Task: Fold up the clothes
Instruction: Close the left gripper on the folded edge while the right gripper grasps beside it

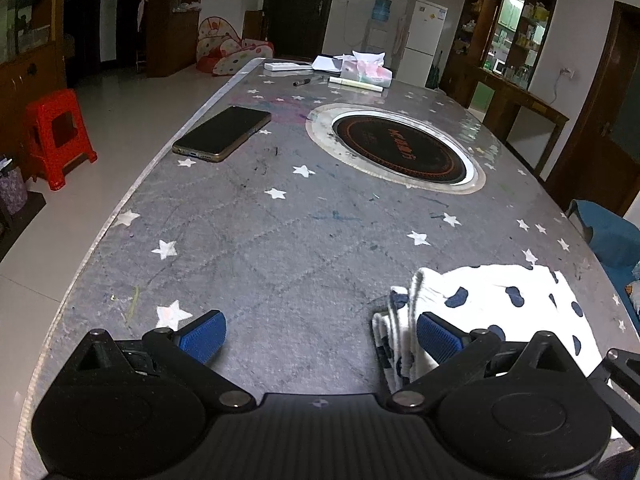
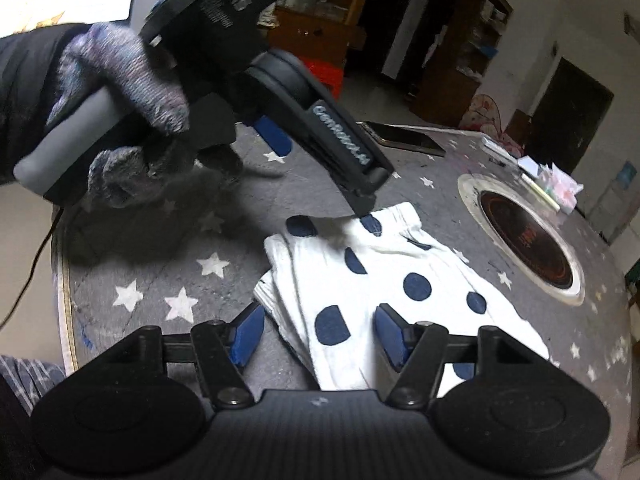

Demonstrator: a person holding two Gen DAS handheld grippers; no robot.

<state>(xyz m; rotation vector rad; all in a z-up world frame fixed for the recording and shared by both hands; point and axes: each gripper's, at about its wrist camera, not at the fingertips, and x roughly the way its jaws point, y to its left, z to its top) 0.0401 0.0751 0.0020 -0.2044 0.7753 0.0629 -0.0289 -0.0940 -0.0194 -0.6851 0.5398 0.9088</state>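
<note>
A white garment with dark blue dots (image 2: 384, 280) lies folded on the grey star-patterned table (image 2: 168, 272). In the left wrist view the garment (image 1: 500, 300) lies at the lower right. My left gripper (image 1: 320, 336) is open, its right pad at the garment's folded edge, its left pad over bare table. In the right wrist view the left gripper (image 2: 320, 160) shows from outside, held by a gloved hand, with one fingertip on the garment's far edge. My right gripper (image 2: 318, 336) is open just above the garment's near edge, holding nothing.
A black phone (image 1: 222, 133) lies on the table at left. A round inset hotplate (image 1: 396, 148) sits mid-table. Papers, pens and a tissue pack (image 1: 366, 72) lie at the far end. A red stool (image 1: 56, 136) stands on the floor at left.
</note>
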